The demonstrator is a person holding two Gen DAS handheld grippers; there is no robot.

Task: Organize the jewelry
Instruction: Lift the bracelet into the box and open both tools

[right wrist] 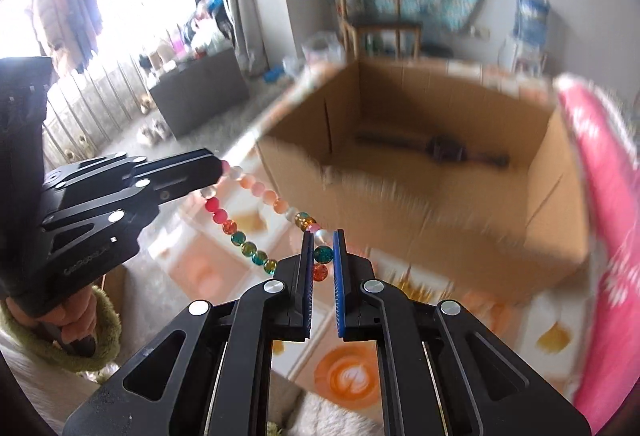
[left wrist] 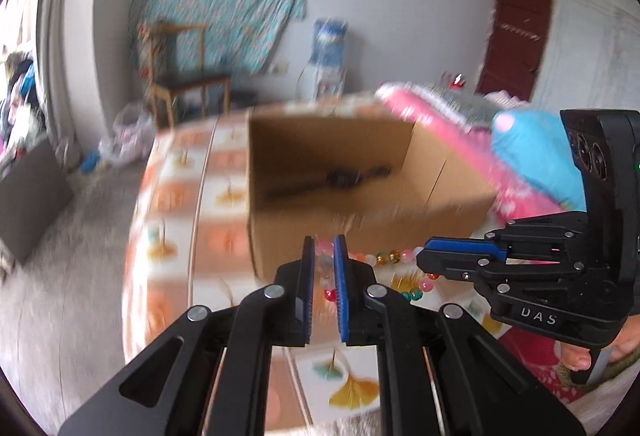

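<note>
- The left gripper (left wrist: pixel 324 248) has its blue-padded fingers drawn close on one end of a bead necklace (right wrist: pixel 256 224), with pale pink and clear beads sitting between the pads.
- The right gripper (right wrist: pixel 323 246) pinches the other end of the same strand — a white bead and a teal one are caught between its fingers, an orange one just below.
- Between the two grippers the necklace hangs in a loop of two runs: pink, peach and white beads along the upper run; red, orange, teal and yellow along the lower.
- Straight ahead of both grippers stands an open cardboard box (left wrist: pixel 332 195) on the surface (left wrist: pixel 180 203), which wears a cloth patterned in orange squares and yellow leaves.
- Inside the box, on its floor, lies a dark long item (right wrist: pixel 444 149) — too blurred to name.
- To the right of the right gripper, beside the box, lies a pink cloth (right wrist: pixel 600 203).
- In the left wrist view the right gripper enters from the right, level with the left gripper's tips.
</note>
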